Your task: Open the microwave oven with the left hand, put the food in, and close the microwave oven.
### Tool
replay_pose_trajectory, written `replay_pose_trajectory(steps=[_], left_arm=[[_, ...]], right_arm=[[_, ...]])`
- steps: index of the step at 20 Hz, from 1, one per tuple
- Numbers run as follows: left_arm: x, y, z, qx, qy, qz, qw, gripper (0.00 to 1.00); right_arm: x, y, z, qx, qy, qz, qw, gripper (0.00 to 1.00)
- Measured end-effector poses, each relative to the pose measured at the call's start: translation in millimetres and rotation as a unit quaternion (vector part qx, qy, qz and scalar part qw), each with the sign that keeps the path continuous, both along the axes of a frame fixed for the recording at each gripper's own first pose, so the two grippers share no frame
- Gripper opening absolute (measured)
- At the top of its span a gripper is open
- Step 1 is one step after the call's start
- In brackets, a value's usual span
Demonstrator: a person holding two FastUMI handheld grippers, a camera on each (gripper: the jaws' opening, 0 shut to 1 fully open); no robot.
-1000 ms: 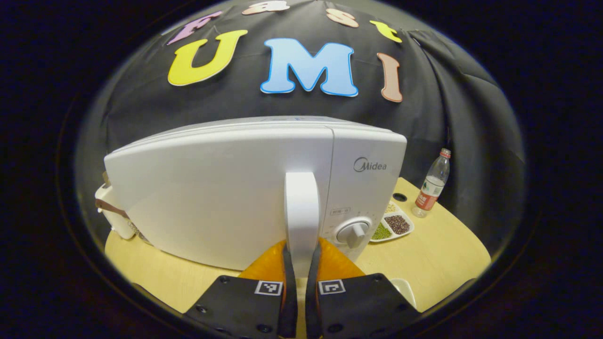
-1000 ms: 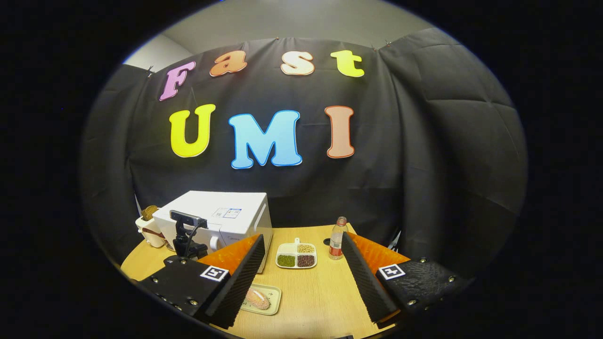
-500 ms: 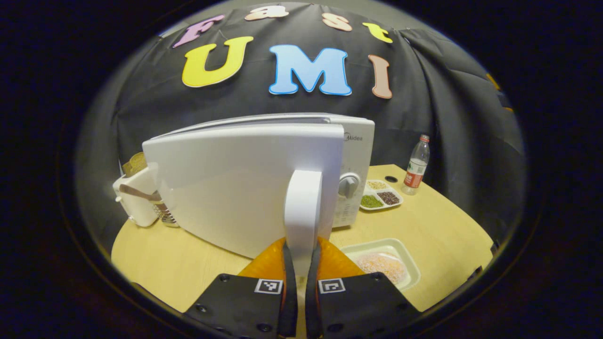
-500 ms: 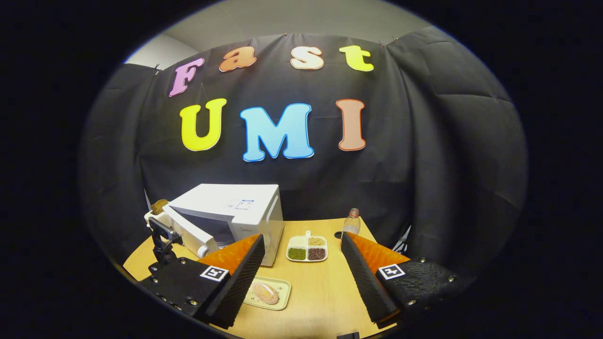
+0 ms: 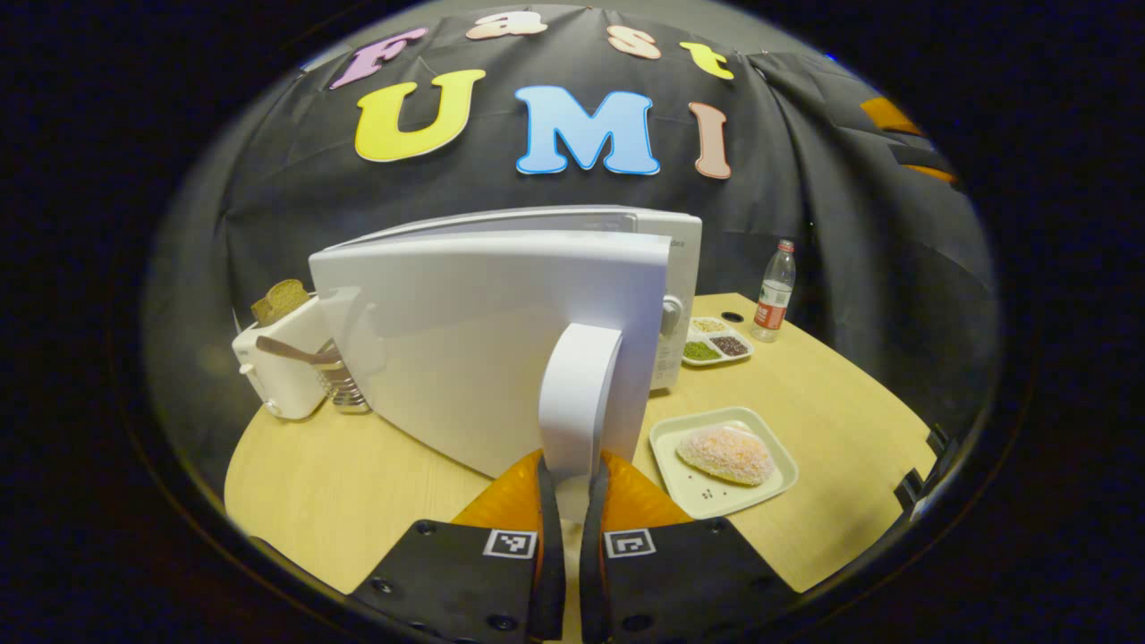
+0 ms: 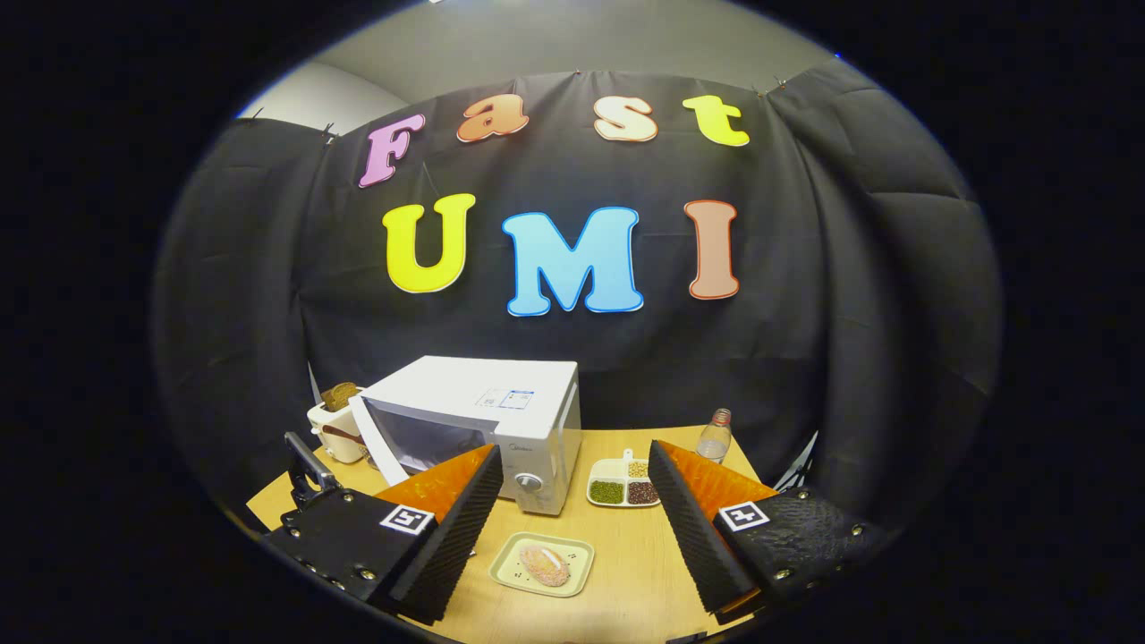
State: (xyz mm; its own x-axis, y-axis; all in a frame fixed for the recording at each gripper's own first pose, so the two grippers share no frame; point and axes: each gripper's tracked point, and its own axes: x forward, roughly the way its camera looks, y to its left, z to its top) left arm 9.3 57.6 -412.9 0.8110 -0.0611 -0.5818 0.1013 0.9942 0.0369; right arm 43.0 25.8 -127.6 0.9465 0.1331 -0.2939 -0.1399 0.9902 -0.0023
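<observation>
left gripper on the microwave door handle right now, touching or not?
Touching. In the left gripper view, both fingers of the left gripper close against the sides of the door handle, with no gap visible on either side.

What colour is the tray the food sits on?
Pale cream, a square tray on the wooden table, clearest in the left gripper view.

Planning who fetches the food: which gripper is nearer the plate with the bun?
Probably right: the right gripper hangs open just above the plate; the left gripper is beside it, clamped on the door handle.
</observation>
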Motion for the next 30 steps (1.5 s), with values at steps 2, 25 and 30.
replay_pose_trajectory(steps=[2,25,30], left_arm=[[-17,12,3,-0.013,0.002,0.000,1.000,0.14],[-135,227,16,0.031,0.073,-0.093,0.992,0.14],[-137,251,17,0.029,0.071,-0.074,0.994,0.13]], right_arm=[[0,11,0,-0.001,-0.001,0.010,1.000,1.00],[-14,137,-17,-0.019,0.011,0.057,0.998,1.00],[-12,157,-21,-0.034,0.015,0.079,0.996,0.99]])
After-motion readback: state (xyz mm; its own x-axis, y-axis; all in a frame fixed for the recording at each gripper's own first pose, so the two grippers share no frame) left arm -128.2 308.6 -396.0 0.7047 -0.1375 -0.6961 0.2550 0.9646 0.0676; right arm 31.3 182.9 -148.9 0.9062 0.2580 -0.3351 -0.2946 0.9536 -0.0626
